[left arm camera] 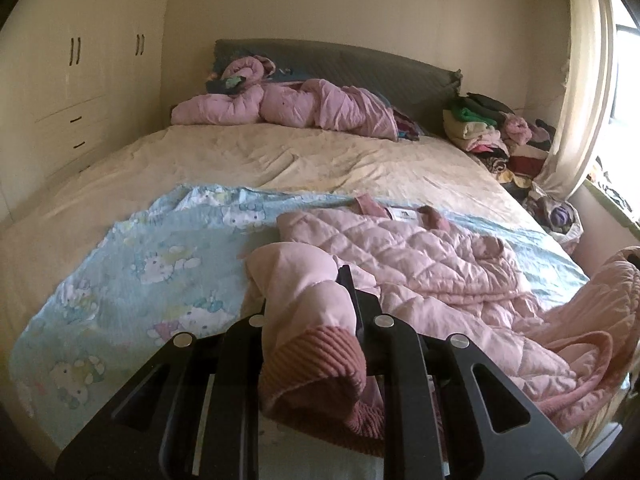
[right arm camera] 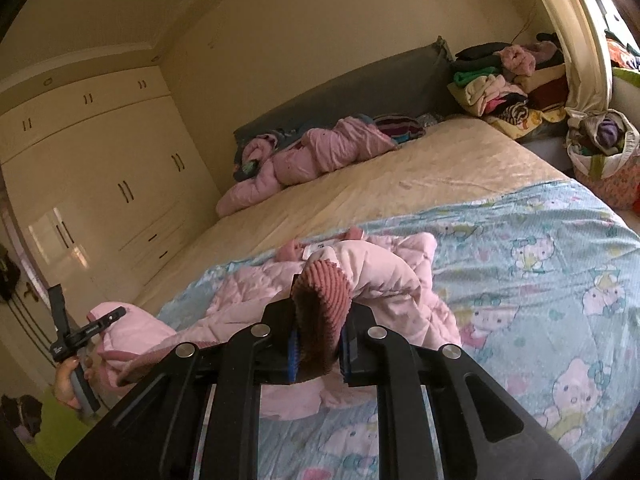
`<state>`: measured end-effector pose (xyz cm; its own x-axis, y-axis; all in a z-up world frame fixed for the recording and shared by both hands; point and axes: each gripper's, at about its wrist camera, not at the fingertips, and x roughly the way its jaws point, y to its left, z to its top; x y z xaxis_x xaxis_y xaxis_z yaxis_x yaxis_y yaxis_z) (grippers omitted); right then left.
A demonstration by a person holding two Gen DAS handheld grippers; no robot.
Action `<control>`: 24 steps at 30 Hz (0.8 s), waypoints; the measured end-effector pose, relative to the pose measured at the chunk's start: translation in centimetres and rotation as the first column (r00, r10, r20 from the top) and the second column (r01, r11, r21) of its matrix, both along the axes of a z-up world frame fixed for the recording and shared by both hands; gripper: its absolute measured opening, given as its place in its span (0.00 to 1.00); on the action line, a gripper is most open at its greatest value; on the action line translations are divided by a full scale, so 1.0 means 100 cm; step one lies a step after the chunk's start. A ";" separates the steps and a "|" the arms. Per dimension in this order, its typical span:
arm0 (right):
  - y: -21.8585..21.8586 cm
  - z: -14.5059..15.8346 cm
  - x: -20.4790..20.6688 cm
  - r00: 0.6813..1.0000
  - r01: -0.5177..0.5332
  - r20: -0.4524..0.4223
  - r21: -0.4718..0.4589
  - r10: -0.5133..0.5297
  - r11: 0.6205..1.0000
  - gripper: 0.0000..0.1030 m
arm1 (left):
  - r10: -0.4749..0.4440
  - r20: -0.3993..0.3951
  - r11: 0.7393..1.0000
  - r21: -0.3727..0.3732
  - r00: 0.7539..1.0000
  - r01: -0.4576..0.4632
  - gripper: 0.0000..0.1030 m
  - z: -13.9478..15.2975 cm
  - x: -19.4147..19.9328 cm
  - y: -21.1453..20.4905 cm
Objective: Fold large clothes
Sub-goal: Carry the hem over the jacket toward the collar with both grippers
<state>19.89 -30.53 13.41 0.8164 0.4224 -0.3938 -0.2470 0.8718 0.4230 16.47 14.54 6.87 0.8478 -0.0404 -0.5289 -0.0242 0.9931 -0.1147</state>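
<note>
A pink quilted jacket (left arm camera: 420, 256) lies spread on the blue cartoon-print blanket (left arm camera: 132, 264) at the bed's near end; it also shows in the right wrist view (right arm camera: 248, 296). My left gripper (left arm camera: 312, 320) is shut on one sleeve, whose ribbed dark-pink cuff (left arm camera: 316, 364) hangs between the fingers. My right gripper (right arm camera: 318, 344) is shut on the other sleeve's ribbed cuff (right arm camera: 324, 292). The left gripper and the hand holding it show at the left of the right wrist view (right arm camera: 80, 336).
A crumpled pink duvet (left arm camera: 288, 108) lies by the grey headboard (left arm camera: 360, 64). Piles of clothes (left arm camera: 492, 128) stand right of the bed, with a bag of laundry (right arm camera: 604, 152). A wardrobe (right arm camera: 100, 184) fills the left wall. The cream sheet (left arm camera: 304, 160) covers mid-bed.
</note>
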 end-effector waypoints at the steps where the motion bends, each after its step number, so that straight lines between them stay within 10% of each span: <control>1: 0.000 0.001 0.003 1.000 0.003 0.002 -0.002 -0.003 1.000 0.13 | 0.004 0.001 1.000 0.000 1.000 -0.004 0.10 0.000 0.003 0.000; 24: 0.011 -0.008 0.113 0.994 0.110 0.015 -0.050 -0.109 0.993 0.13 | 0.111 0.042 0.993 -0.040 0.993 -0.109 0.12 -0.013 0.080 0.008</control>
<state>31.21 -29.43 12.61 0.8615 0.3102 -0.4019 -0.1540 0.9140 0.3754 24.51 15.33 5.54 0.8706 0.0355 -0.4907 -0.1273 0.9797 -0.1549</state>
